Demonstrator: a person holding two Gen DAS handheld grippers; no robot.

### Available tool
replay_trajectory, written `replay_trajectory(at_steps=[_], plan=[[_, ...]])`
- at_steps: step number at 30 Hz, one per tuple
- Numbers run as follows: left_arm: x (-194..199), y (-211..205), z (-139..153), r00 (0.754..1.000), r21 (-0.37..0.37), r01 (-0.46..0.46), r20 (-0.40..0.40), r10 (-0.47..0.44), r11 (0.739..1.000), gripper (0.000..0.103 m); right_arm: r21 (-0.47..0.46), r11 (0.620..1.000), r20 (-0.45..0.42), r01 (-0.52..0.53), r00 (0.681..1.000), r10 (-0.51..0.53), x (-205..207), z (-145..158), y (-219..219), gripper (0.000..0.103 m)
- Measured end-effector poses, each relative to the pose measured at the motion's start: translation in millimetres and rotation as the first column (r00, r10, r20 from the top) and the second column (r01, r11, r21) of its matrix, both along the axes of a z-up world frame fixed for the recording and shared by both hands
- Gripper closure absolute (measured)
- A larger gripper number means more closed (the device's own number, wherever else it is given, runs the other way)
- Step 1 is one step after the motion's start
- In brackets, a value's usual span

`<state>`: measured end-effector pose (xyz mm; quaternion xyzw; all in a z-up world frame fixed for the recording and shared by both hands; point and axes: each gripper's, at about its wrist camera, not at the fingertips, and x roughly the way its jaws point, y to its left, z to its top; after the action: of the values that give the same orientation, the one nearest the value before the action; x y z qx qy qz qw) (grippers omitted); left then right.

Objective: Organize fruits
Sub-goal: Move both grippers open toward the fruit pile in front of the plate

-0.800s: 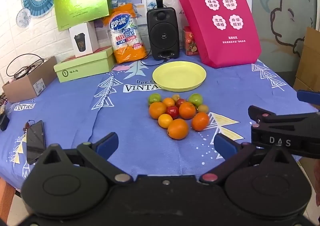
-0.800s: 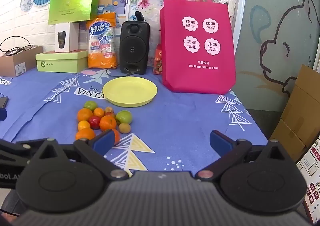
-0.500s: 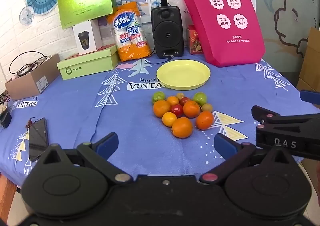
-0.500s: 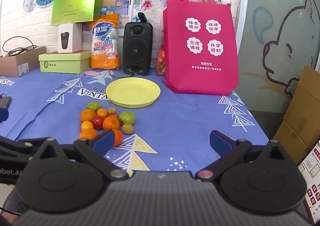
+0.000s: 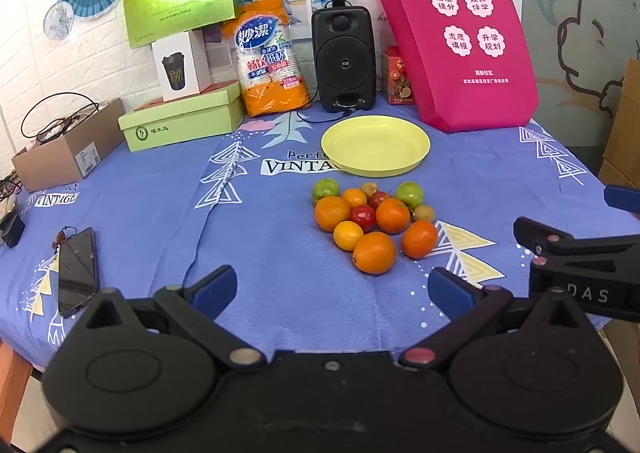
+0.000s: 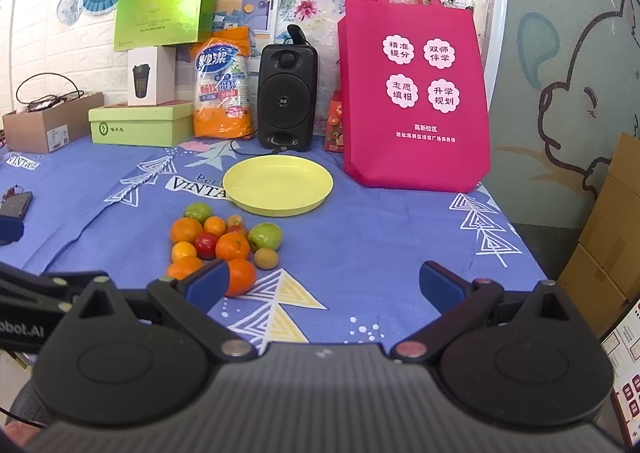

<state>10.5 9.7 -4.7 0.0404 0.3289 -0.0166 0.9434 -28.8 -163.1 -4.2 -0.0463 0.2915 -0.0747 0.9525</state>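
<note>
A cluster of fruits lies on the blue tablecloth: several oranges, two green ones, small red and brownish ones. It also shows in the right wrist view. An empty yellow plate sits just behind the cluster, also in the right wrist view. My left gripper is open and empty, over the table's near edge, short of the fruits. My right gripper is open and empty, to the right of the fruits; its left finger hides part of the nearest oranges.
A black speaker, a pink tote bag, an orange cup pack and green boxes line the back. A phone lies at the left. Cardboard boxes stand off the table's right edge.
Both grippers have drifted slightly, so the fruits and plate sit a little differently in each view. Both stay open and empty. Nothing on the table has moved.
</note>
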Motion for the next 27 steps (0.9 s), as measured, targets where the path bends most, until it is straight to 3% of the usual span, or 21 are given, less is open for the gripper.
replay_trajectory(at_steps=[6, 10, 13, 16, 19, 24, 27], plan=[[10, 17, -4, 0.999, -0.033, -0.021, -0.025, 0.02, 0.999, 0.0, 0.004, 0.999, -0.052, -0.051, 0.997, 0.051, 4, -8, -3, 0.0], [11, 25, -3, 0.999, -0.043, -0.052, -0.004, 0.052, 0.998, 0.0, -0.001, 1.0, 0.01, -0.008, 1.0, 0.008, 0, -6, -5, 0.0], [13, 27, -2, 0.996, -0.034, -0.084, 0.014, 0.085, 0.996, 0.0, 0.072, 0.997, 0.096, -0.025, 0.995, 0.018, -8, -2, -17, 0.0], [19, 34, -3, 0.995, -0.047, -0.102, 0.001, 0.102, 0.994, 0.0, 0.193, 0.981, 0.101, 0.016, 0.994, -0.036, -8, -3, -33, 0.0], [23, 37, -7, 0.994, -0.046, -0.108, 0.0, 0.108, 0.993, 0.0, 0.236, 0.971, 0.112, 0.035, 0.992, -0.063, -8, -9, -41, 0.0], [32, 41, -12, 0.992, -0.024, -0.129, 0.01, 0.129, 0.991, 0.0, 0.224, 0.973, 0.047, -0.058, 0.998, 0.049, 1, -7, -40, 0.0], [38, 41, -17, 0.99, 0.017, -0.143, 0.017, 0.143, 0.99, 0.0, 0.265, 0.958, 0.069, -0.106, 0.994, 0.09, -2, -6, -39, 0.0]])
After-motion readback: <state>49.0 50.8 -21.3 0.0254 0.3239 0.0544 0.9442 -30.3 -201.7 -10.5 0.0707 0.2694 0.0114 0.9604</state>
